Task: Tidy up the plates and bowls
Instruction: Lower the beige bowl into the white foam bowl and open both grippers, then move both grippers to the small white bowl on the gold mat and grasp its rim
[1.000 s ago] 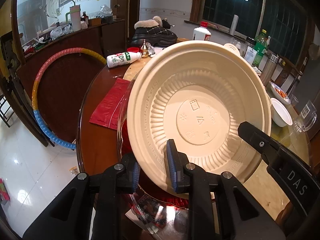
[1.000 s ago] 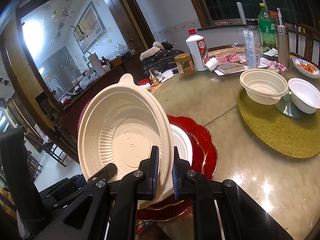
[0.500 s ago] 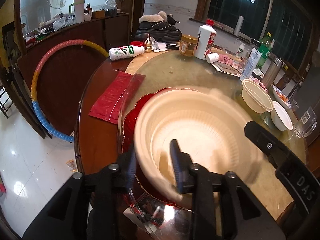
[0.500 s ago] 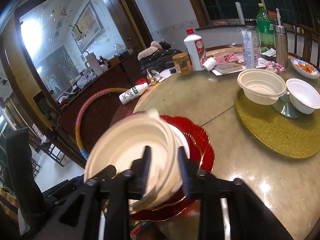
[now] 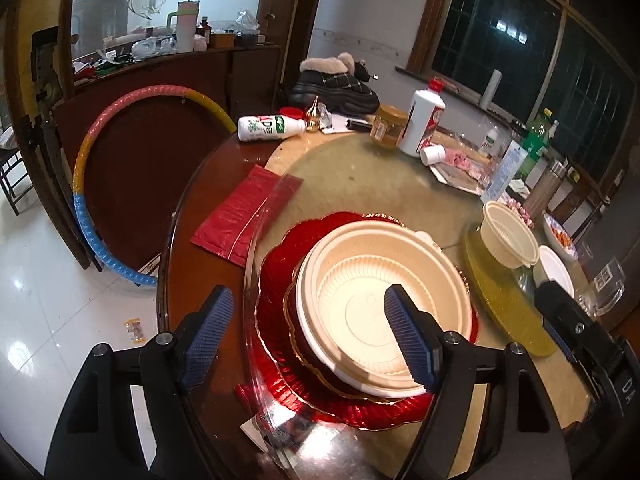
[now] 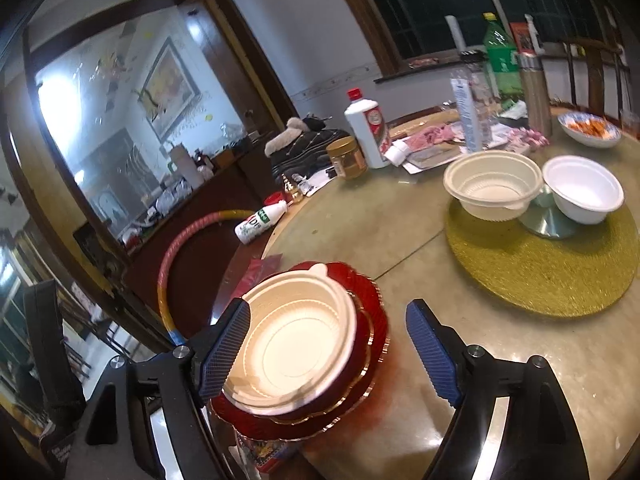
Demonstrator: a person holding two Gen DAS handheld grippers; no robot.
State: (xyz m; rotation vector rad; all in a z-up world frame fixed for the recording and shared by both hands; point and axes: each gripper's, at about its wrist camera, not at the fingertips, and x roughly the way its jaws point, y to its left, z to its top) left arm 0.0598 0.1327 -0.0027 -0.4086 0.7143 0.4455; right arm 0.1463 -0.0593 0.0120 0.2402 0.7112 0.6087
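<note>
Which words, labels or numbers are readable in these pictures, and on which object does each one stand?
"AD": green print on the lying white bottle; the remaining characters are unreadable.
"DA": white letters on the right hand-held gripper body, cut off by the frame.
White liquor bottle: red label, too small to read.
Green bottle: label blurred.

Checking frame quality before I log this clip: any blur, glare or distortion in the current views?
Left wrist: sharp, with strong fisheye bending, dark corners, and ceiling light glaring on the table. Right wrist: soft at the edges, the mirror blown out, the cream bowl in focus.
</note>
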